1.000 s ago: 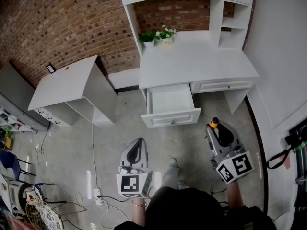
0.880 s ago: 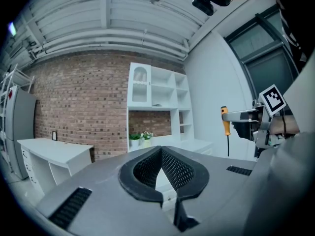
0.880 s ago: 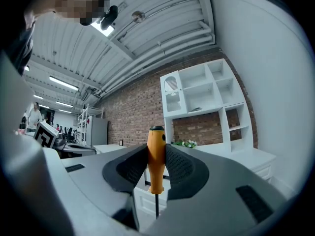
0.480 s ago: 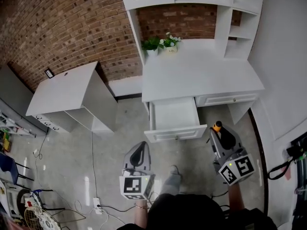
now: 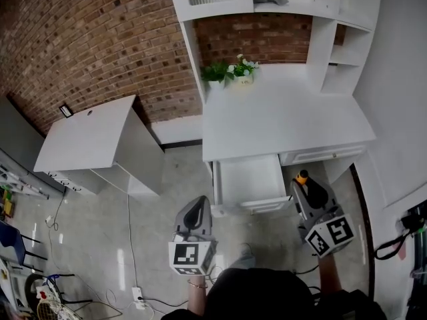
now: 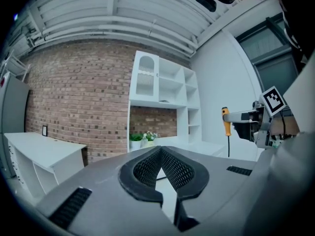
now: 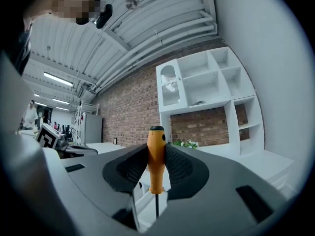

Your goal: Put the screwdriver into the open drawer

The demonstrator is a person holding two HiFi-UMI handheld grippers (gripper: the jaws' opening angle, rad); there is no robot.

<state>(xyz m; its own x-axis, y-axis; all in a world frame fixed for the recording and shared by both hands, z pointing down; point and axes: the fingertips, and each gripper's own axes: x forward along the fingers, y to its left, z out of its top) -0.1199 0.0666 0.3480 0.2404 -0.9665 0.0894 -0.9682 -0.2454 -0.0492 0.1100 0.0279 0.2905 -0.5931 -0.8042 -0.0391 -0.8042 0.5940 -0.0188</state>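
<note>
Two grippers are held level before a white desk. The right gripper (image 5: 304, 187) has its jaws part-way apart and pressed on the orange handle of the screwdriver (image 7: 156, 154), which is held upright with the black cap on top and the thin shaft pointing down. The left gripper (image 6: 161, 150) has its pads brought together at the tips, and nothing is held between them.

In the head view the screwdriver is seen just to the right of the open drawer (image 5: 248, 179), near its front corner and outside it. The drawer is pulled out from under the desk top (image 5: 287, 122), and its white inside is seen bare. The left gripper is held near the drawer's front left corner, over the grey floor (image 5: 133, 205).

Small potted plants (image 5: 230, 71) stand at the back of the desk, under white shelves (image 5: 333, 52). A brick wall (image 5: 87, 39) is seen behind, and a low white cabinet (image 5: 87, 139) stands further left.
</note>
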